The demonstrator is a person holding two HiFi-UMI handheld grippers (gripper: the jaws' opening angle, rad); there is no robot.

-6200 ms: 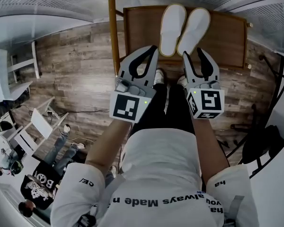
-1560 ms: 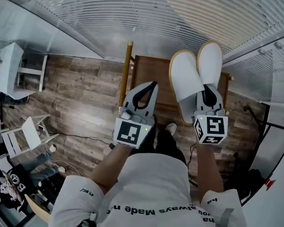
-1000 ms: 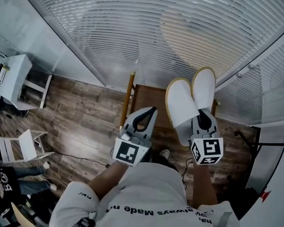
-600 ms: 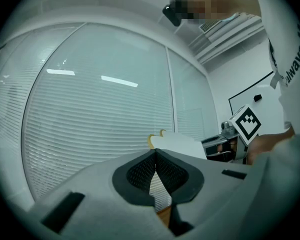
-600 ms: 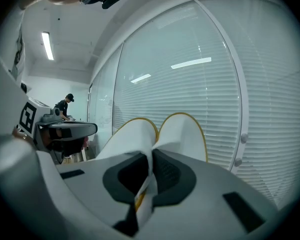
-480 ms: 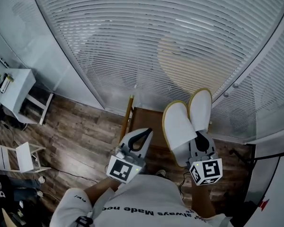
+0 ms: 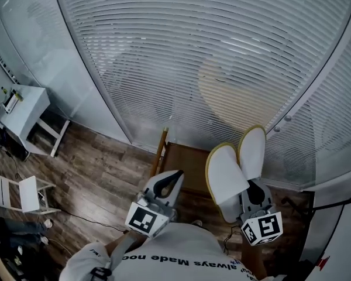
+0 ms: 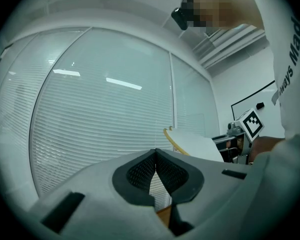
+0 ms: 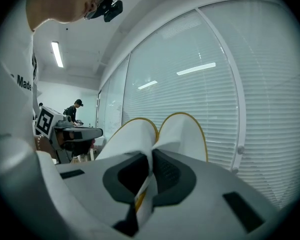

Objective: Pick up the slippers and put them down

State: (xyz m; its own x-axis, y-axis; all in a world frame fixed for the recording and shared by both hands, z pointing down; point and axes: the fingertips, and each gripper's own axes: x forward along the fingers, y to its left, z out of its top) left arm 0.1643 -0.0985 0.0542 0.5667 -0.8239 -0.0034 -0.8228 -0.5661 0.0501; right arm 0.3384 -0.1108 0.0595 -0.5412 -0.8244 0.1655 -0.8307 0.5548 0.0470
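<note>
- A white side table (image 7: pixel 23 105) is seen at the far left against the glass wall, well apart from the work and taking no part in it.
- The left gripper (image 7: pixel 176 175) is carried level beside the load, its jaws pressed together on nothing. In the left gripper view (image 8: pixel 155 152) the pads meet tip to tip with only blinds (image 7: pixel 187 57) behind them. It is judged to be kept closed and clear so that it does not foul the pair.
- The wooden table (image 7: pixel 186 160) is seen below and between the two grippers, bare on its visible part. It is taken to be the surface from which the pair was lifted and the likely place for setting it down.
- The slippers (image 7: pixel 228 177) — white, edged in yellow — are held in the air over the table's right side, in front of the blinds, touching neither. Their heel ends are gathered together, so one grip is judged enough for both.
- Their long axes are laid roughly along the line of the gripper, toes pointed away from the person toward the blinds. From the pinched heels the two fan apart in a narrow V, the left one leaning further left.
- The right gripper (image 7: pixel 250 185) is clenched on those heel ends. In the right gripper view (image 9: pixel 151 156) white fabric and a strip of yellow trim are seen squeezed between the pads — a thin, soft hold that is judged liable to slip if swung.
</note>
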